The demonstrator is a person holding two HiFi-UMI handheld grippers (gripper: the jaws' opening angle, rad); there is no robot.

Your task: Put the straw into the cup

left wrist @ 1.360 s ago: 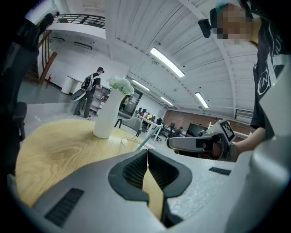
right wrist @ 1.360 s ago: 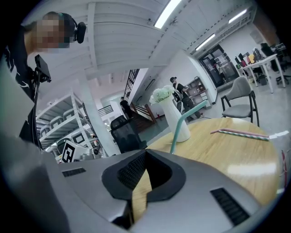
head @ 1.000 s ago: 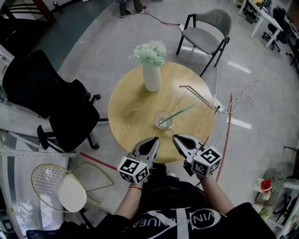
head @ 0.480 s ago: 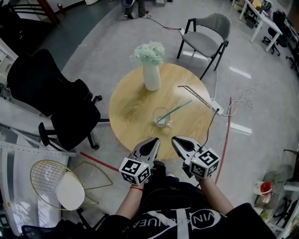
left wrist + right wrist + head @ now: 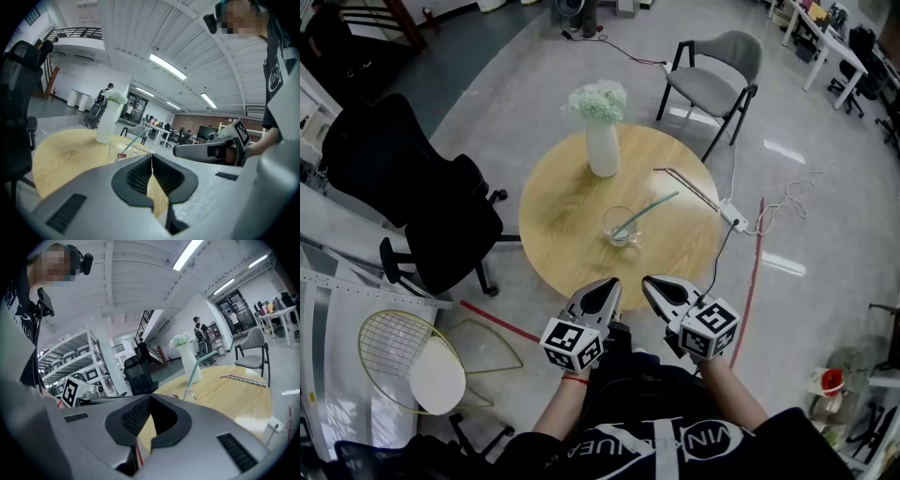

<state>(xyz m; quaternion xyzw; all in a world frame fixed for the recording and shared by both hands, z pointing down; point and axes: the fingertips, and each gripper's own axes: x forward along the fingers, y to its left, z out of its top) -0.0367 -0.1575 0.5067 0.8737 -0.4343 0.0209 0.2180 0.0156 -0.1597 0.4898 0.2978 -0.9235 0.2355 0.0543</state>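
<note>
A clear glass cup [image 5: 621, 229] stands near the middle of the round wooden table [image 5: 562, 202]. A teal straw [image 5: 649, 210] rests inside it and leans out to the right. The left gripper view shows the same cup [image 5: 122, 149] and straw [image 5: 138, 138], and in the right gripper view the straw [image 5: 202, 365] rises beside the vase. My left gripper [image 5: 608, 282] and right gripper [image 5: 650, 280] hover side by side over the table's near edge, short of the cup. Both are shut with nothing between the jaws.
A white vase of pale flowers [image 5: 603, 131] stands at the back of the table. A second, pale straw [image 5: 689, 187] lies at the right. A black office chair [image 5: 422, 211] is at the left and a grey chair [image 5: 712, 70] behind. A cable and power strip [image 5: 733, 216] lie on the floor.
Both grippers stay shut and side by side. The table with the cup has slid slightly farther from them in the head view.
</note>
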